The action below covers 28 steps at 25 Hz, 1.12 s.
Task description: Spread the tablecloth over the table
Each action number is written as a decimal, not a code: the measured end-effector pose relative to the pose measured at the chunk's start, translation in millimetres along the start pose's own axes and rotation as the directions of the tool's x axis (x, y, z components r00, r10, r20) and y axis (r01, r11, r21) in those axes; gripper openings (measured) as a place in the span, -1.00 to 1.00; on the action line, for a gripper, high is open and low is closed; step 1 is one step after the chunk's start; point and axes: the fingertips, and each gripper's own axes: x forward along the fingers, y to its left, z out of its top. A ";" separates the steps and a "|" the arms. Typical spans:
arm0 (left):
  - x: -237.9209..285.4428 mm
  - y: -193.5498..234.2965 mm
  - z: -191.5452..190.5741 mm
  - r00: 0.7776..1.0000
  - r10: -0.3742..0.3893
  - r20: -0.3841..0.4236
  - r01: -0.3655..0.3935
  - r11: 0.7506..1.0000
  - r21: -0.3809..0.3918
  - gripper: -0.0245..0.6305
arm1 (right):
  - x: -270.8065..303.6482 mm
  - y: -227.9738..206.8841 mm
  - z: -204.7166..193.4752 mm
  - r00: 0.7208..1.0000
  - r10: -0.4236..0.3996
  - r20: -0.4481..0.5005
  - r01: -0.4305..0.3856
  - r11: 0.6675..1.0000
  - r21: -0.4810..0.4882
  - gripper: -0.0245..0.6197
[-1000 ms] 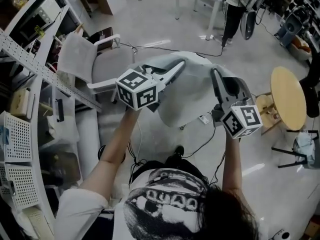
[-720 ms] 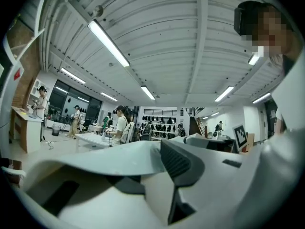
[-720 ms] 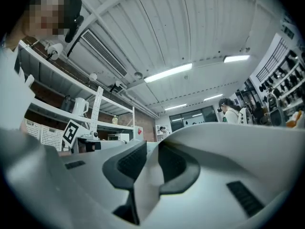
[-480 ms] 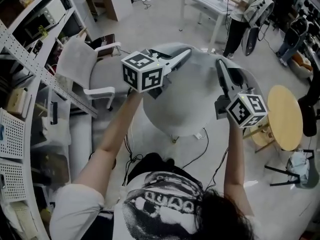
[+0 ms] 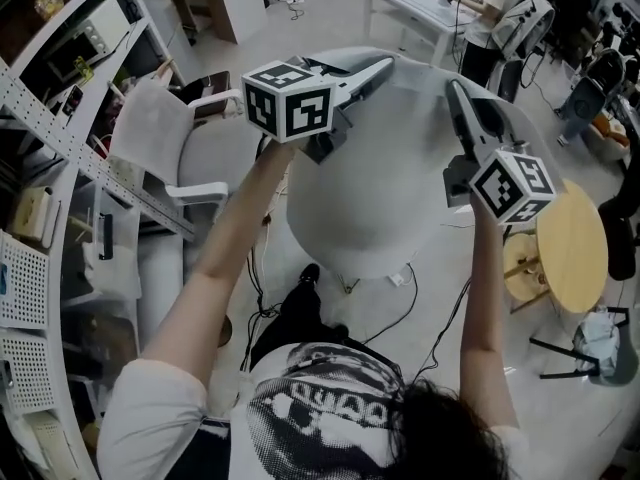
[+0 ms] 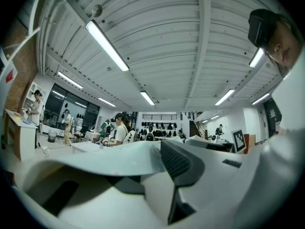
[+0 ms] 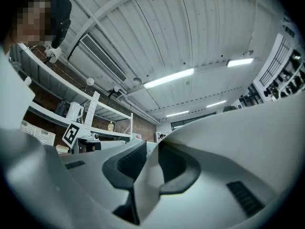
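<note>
Left gripper is clamped on one edge of the tablecloth, and the right gripper is pinching the other edge. The cloth hangs between and below them, puffed out like a balloon above the floor. There are shelves and a chair off to the left, and a round wooden table below the right gripper. Compared to a second ago, both grippers are higher and the cloth has ballooned bigger.

Both the left gripper and right gripper have risen, lifting the tablecloth higher.
</note>
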 end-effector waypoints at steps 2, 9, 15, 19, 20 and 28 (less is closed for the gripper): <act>10.0 12.4 11.8 1.000 -0.016 0.018 0.016 1.000 0.000 -0.61 | 14.9 -7.2 9.8 1.000 -0.005 0.013 0.005 1.000 -0.013 -0.68; 55.6 56.3 60.0 0.991 -0.095 0.092 0.093 0.995 0.029 -0.61 | 66.5 -38.1 54.8 0.997 -0.051 0.054 0.057 0.991 -0.118 -0.68; 100.8 90.8 91.6 0.974 -0.182 0.134 0.170 0.981 0.097 -0.62 | 103.8 -69.0 84.3 0.988 -0.134 0.073 0.150 0.945 -0.290 -0.69; 130.2 113.6 96.8 0.964 -0.225 0.140 0.206 0.968 0.141 -0.62 | 125.2 -93.6 87.1 0.978 -0.194 0.080 0.210 0.910 -0.359 -0.70; 135.8 119.0 96.1 0.962 -0.235 0.139 0.214 0.965 0.152 -0.62 | 129.6 -98.4 85.6 0.975 -0.207 0.081 0.222 0.902 -0.369 -0.70; 161.5 146.9 49.0 0.945 -0.308 0.109 0.289 0.944 0.160 -0.62 | 140.2 -124.2 38.6 0.950 -0.311 0.023 0.293 0.866 -0.405 -0.70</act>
